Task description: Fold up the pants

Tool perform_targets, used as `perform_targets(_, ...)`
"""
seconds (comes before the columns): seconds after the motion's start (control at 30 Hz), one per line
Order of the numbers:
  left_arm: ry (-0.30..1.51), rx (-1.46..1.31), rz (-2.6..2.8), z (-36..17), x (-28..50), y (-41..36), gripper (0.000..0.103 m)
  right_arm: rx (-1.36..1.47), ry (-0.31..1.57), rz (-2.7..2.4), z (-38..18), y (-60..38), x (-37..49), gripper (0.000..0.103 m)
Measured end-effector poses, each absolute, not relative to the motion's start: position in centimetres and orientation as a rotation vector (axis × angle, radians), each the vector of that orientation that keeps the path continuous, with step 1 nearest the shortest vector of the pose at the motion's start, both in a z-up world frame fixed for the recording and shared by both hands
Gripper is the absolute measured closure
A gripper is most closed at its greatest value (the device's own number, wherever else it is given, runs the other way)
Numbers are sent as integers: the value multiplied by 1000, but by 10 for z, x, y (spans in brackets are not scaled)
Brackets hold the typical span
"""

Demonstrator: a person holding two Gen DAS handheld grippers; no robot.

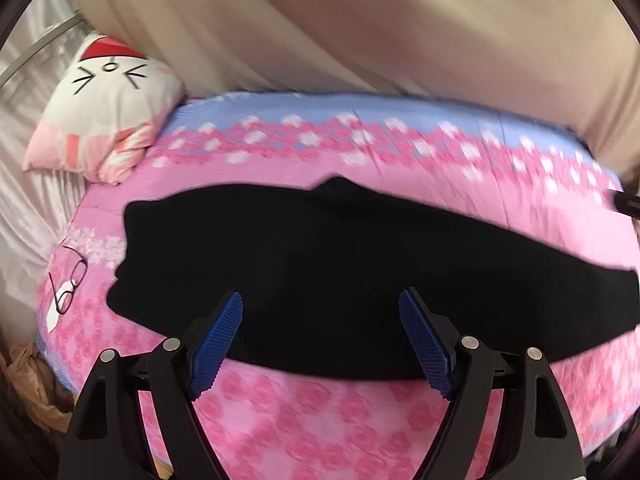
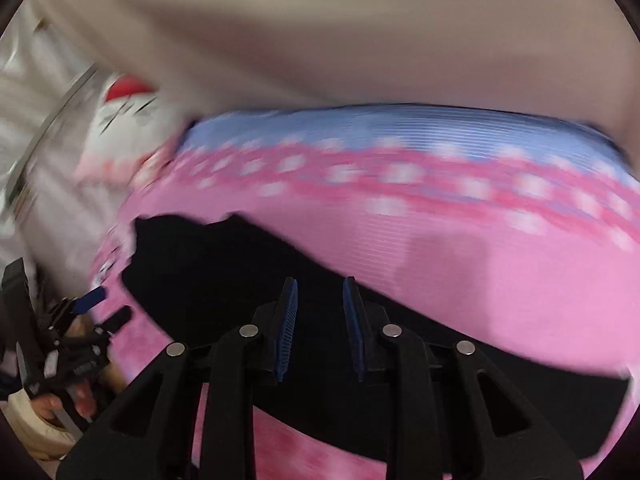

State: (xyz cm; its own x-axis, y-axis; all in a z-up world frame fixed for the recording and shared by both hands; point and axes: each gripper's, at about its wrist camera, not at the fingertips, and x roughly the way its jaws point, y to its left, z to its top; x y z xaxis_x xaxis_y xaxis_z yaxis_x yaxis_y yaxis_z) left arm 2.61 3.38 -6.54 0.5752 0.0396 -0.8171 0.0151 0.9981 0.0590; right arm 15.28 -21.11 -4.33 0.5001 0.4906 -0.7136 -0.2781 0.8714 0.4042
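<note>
The bed (image 1: 320, 420) with its pink flowered cover fills the ground ahead of both claws, and the black pants (image 1: 320, 264) lie across it as one long band, already doubled lengthwise by the look of it. The left claw (image 1: 320, 300) hangs wide open and empty just above the band's near edge; the right claw (image 2: 320, 292) is narrowly parted, holding nothing, over the cloth. Each should probably pinch both layers at an end before carrying it over. Blur hides seams and waistband; the pants' far right end is cut off.
</note>
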Motion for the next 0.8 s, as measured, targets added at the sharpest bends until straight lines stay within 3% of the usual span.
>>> perform_targets(0.2,953,48,17,-58,38,80,25,132,1124,560,-86,-66,237,79)
perform_targets(0.43,962,145,-15,-76,45,120,25,150,1165,468,-114,-34,278,80)
perform_targets(0.6,1011,162,-43,-98,59,149,25,-34,1225,432,-137,4,293,81)
perform_targets(0.63,1018,169,-49,-102,61,153,25,-72,1206,417,-136,8,295,96)
perform_targets(0.8,1033,258,-25,-126,73,174,25,-31,1055,220,-123,-6,335,103)
